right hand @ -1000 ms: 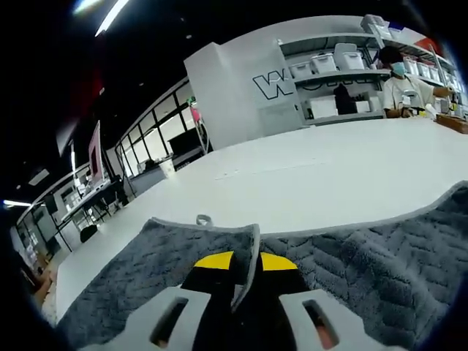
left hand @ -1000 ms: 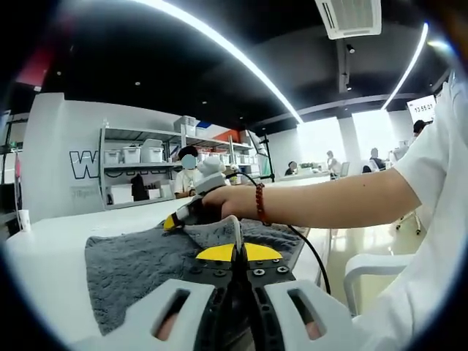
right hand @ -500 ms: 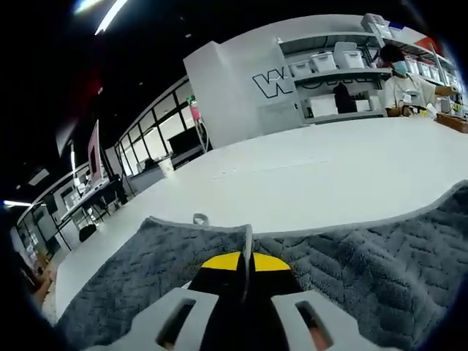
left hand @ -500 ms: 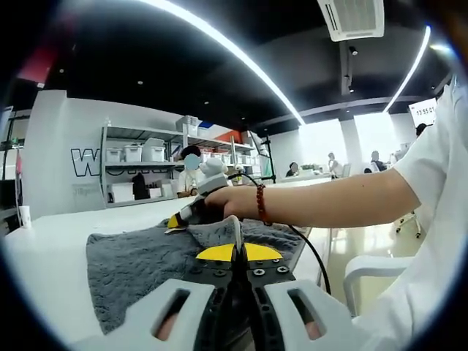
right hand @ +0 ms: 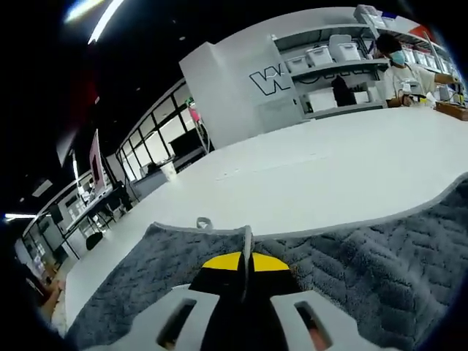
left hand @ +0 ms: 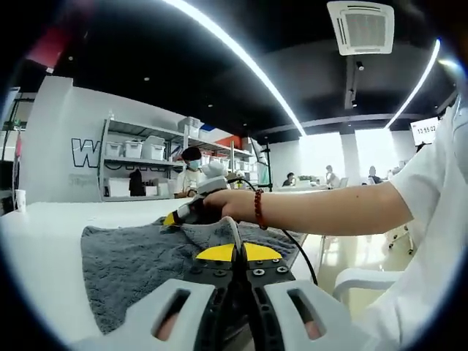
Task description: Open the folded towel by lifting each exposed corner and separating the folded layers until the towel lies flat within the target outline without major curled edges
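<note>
Since earlier, right gripper (right hand: 244, 265) closed on towel (right hand: 365, 263) edge; left gripper (left hand: 238, 252) clamps another.

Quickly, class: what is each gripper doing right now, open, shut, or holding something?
Left gripper: shut on the grey towel.
Right gripper: shut on the towel's edge.

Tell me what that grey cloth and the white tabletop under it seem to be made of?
The towel looks like soft terry or microfibre: fuzzy grey pile pressed in a zigzag pattern, with a smooth hemmed edge. The table seems a hard, smooth white laminate or painted board with a dull sheen; its exact material is unclear.
</note>
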`<control>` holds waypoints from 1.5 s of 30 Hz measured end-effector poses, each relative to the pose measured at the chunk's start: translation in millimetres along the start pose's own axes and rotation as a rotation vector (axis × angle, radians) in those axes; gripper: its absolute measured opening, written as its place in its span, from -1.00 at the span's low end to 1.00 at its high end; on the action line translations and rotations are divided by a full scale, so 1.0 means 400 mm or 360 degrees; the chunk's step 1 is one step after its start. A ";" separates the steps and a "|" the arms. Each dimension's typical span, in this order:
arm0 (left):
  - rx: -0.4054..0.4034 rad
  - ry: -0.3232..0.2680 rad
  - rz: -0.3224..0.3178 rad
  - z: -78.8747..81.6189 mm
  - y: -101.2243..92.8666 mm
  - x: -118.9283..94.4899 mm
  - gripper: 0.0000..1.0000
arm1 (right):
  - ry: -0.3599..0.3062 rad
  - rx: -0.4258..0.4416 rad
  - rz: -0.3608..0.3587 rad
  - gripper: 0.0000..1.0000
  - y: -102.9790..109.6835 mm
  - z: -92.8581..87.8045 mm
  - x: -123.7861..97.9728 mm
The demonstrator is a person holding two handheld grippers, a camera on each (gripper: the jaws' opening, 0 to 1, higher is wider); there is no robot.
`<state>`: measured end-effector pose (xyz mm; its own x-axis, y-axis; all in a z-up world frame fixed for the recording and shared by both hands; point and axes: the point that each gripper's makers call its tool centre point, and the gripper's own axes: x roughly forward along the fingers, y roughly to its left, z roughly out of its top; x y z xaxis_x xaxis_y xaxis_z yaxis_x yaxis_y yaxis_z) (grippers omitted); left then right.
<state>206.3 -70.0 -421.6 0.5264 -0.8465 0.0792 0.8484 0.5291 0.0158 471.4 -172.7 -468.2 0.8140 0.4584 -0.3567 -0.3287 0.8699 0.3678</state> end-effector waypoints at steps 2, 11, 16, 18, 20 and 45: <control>-0.0003 -0.0005 0.0000 0.003 0.001 -0.003 -0.98 | 0.0005 -0.0017 0.0007 -1.00 0.001 0.002 0.001; 0.0009 -0.0063 -0.0024 0.023 -0.003 -0.012 -0.98 | -0.0010 -0.0008 0.0022 -1.00 0.008 0.025 -0.001; -0.0028 -0.0123 -0.0030 0.036 0.002 -0.018 -0.99 | -0.0013 -0.0005 0.0042 -1.00 0.016 0.039 0.001; -0.0025 -0.0133 -0.0030 0.042 0.002 -0.020 -0.99 | -0.0018 -0.0008 0.0048 -1.00 0.019 0.046 0.001; -0.0028 -0.0148 -0.0032 0.047 0.002 -0.021 -0.99 | -0.0023 -0.0004 0.0057 -1.00 0.023 0.052 0.002; -0.0188 -0.0337 -0.0074 0.103 0.010 -0.050 -1.00 | -0.0084 -0.0083 0.0060 -1.00 0.080 0.087 -0.023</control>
<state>197.0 -48.5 -381.9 0.4738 -0.8320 0.2886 0.8786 0.4688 -0.0911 470.2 -155.6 -423.4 0.8242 0.4821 -0.2970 -0.3831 0.8610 0.3345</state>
